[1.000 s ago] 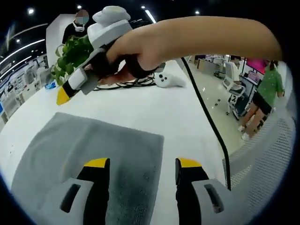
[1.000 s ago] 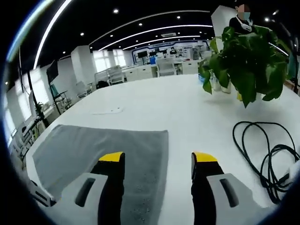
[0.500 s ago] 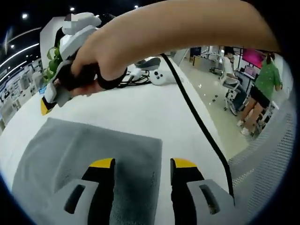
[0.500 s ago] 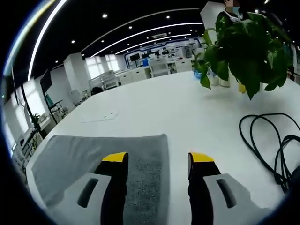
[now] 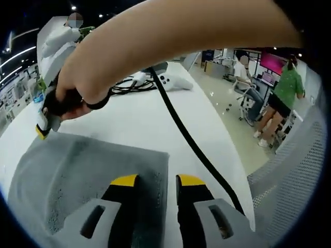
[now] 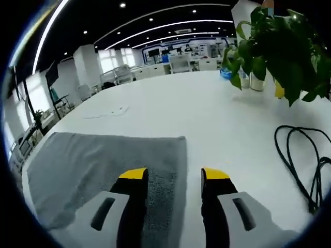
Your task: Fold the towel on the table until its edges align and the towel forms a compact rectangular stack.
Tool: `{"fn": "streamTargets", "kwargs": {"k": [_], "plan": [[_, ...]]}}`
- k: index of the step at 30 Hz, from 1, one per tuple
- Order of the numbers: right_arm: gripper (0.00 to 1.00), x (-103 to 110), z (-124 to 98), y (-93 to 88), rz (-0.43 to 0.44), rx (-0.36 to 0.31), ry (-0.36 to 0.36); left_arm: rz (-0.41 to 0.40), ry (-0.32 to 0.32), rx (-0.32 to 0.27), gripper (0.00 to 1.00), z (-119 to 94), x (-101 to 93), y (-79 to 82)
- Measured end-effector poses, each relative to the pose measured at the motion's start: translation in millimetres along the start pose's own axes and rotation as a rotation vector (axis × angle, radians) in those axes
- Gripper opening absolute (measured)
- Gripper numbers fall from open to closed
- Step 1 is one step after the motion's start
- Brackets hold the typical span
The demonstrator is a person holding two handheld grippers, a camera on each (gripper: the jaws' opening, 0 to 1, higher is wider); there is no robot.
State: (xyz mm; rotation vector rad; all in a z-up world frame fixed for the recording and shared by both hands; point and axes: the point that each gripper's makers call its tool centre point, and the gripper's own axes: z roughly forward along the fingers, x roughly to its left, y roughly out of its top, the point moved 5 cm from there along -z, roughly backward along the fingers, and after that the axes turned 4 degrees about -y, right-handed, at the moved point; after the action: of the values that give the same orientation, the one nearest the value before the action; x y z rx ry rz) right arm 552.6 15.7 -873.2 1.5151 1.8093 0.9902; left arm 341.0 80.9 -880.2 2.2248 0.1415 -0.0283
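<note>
- On the white worktop (image 6: 170,111) the grey towel (image 6: 93,160) is seen lying flat, spread out in a single visible layer; no fold is made out yet.
- In the right gripper view, the right gripper (image 6: 174,178) is placed astride the towel's right-hand edge near a far corner: one yellow-tipped finger (image 6: 133,174) is seen over the cloth, the other over bare worktop just beside the edge.
- In the left gripper view, the left gripper (image 5: 152,181) is likewise placed across the towel (image 5: 88,170) edge, one finger (image 5: 124,180) over cloth, the other at or just past the edge near a corner.
- Both pairs of fingers are seen parted by a narrow gap, with nothing clamped. Whether the tips touch the cloth cannot be told.
- Across the top of the left gripper view a hand (image 5: 77,85) is seen holding the right gripper (image 5: 44,121), its tip at the towel's far edge.
- Key relation: both grippers are judged to sit on one side edge, so the towel body lies to one side of the fingers, and the fold would be carried across to the opposite edge.
- Risk noted: a black cable (image 6: 302,160) and a potted plant (image 6: 279,49) are sited on the worktop beyond the towel, well apart from it.
</note>
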Motion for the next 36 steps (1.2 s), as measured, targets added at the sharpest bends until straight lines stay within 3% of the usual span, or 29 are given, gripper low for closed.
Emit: {"fn": "streamTargets", "kwargs": {"k": [7, 14, 19, 23, 27, 36], "plan": [[0.27, 2, 2, -10.6, 0.024, 0.012, 0.014, 0.051, 0.013, 0.007, 0.25, 3, -1.0, 0.0], [0.16, 6, 2, -13.4, -0.038, -0.028, 0.016, 0.072, 0.01, 0.003, 0.25, 4, -1.0, 0.7], [0.04, 13, 0, -13.7, -0.03, -0.058, 0.094, 0.057, 0.007, -0.002, 0.22, 4, 1.4, 0.8], [0.03, 13, -4, -14.0, -0.04, -0.069, 0.082, 0.044, 0.028, -0.006, 0.16, 3, 5.1, 1.3], [0.02, 11, -3, -13.5, -0.026, -0.076, 0.073, 0.046, 0.071, -0.008, 0.04, 3, 12.2, 1.1], [0.01, 6, -1, -12.7, 0.001, -0.078, 0.077, 0.047, 0.068, -0.014, 0.03, 4, 10.5, 0.9]]}}
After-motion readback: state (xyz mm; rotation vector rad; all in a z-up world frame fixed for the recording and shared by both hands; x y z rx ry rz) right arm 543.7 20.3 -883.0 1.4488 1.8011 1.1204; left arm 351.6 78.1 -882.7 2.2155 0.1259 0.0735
